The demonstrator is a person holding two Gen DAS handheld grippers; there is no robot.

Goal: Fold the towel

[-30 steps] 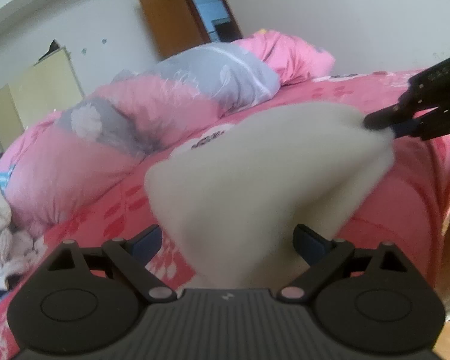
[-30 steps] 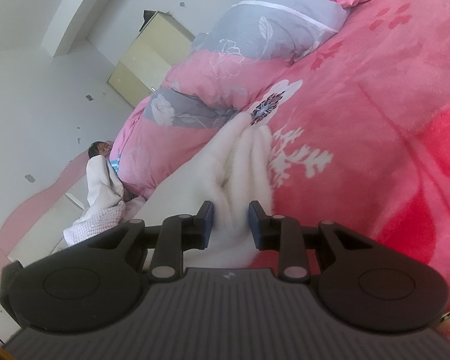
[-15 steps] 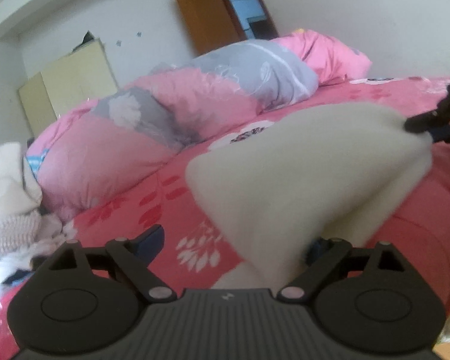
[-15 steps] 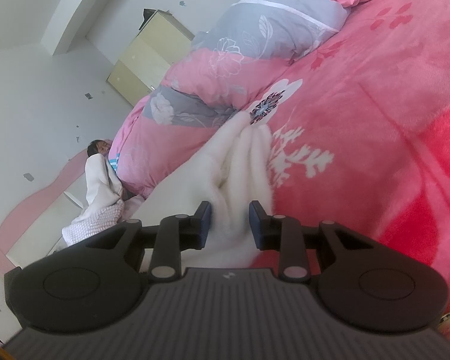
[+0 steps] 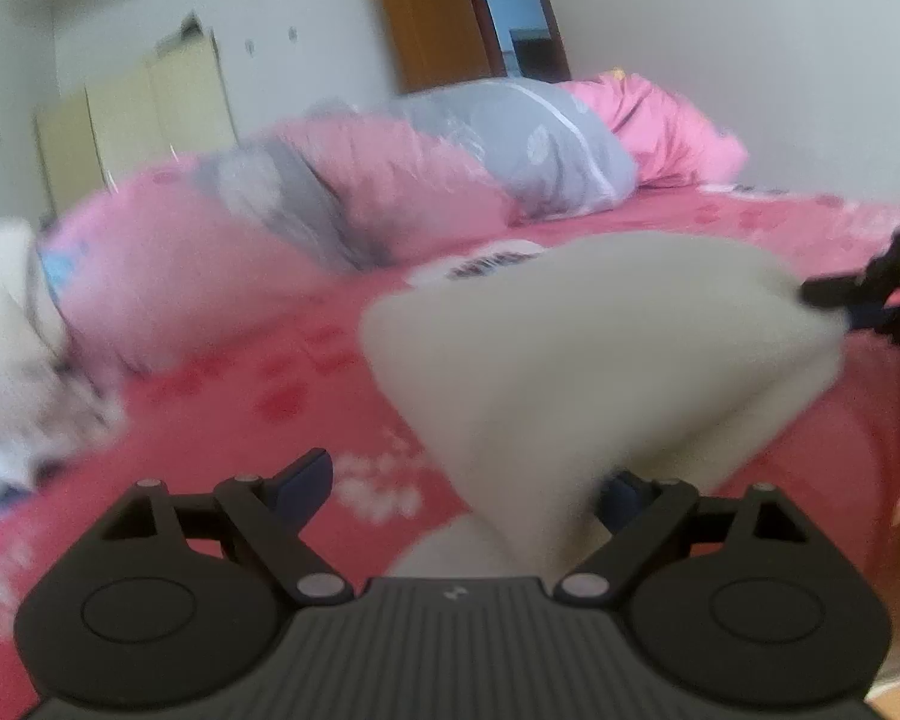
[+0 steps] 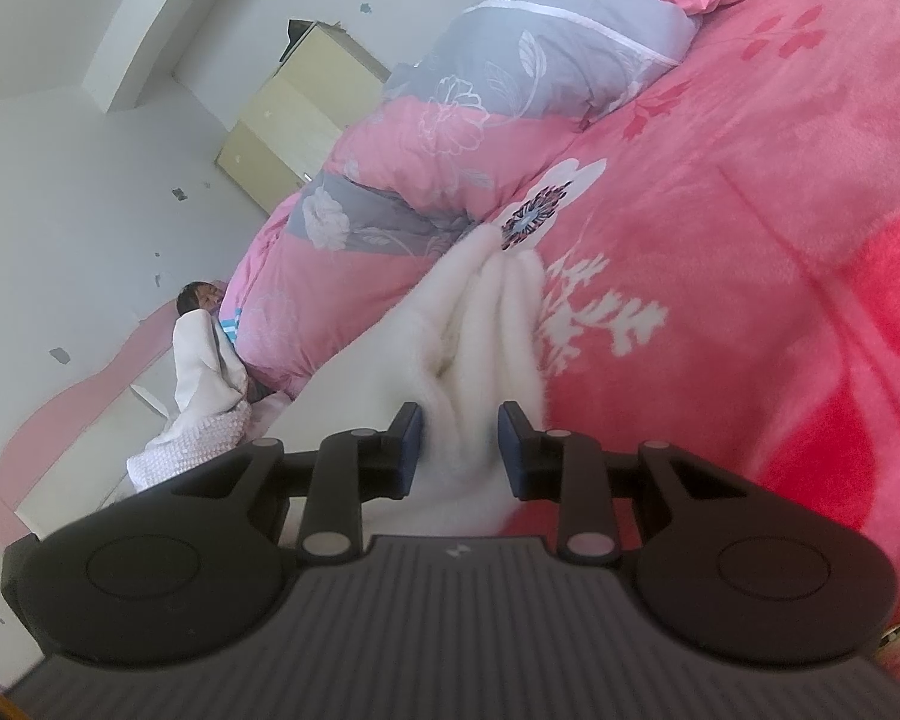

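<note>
A cream towel [image 5: 582, 360] is lifted in a sagging sheet above the pink floral bedspread [image 5: 270, 408]. In the left wrist view, my left gripper [image 5: 465, 477] stands open wide. The towel's lower corner hangs between its fingers, close to the right one and clear of the left fingertip [image 5: 306, 474]. At the far right of that view my right gripper [image 5: 852, 300] holds the towel's other corner. In the right wrist view, my right gripper [image 6: 461, 438] is shut on a bunched fold of the towel [image 6: 486, 324], which trails forward over the bedspread [image 6: 750, 240].
A rolled pink and grey quilt [image 5: 426, 180] lies along the bed's far side. White clothes [image 5: 6, 324] are piled at the left end. A cream wardrobe [image 5: 132, 114] and a brown door [image 5: 432, 18] stand against the back wall. A person [image 6: 201, 300] lies beyond the quilt.
The left view has rolled and shifted: the towel's hanging corner has gone from the middle of the left jaws over to the right finger. The right gripper's hold has not changed.
</note>
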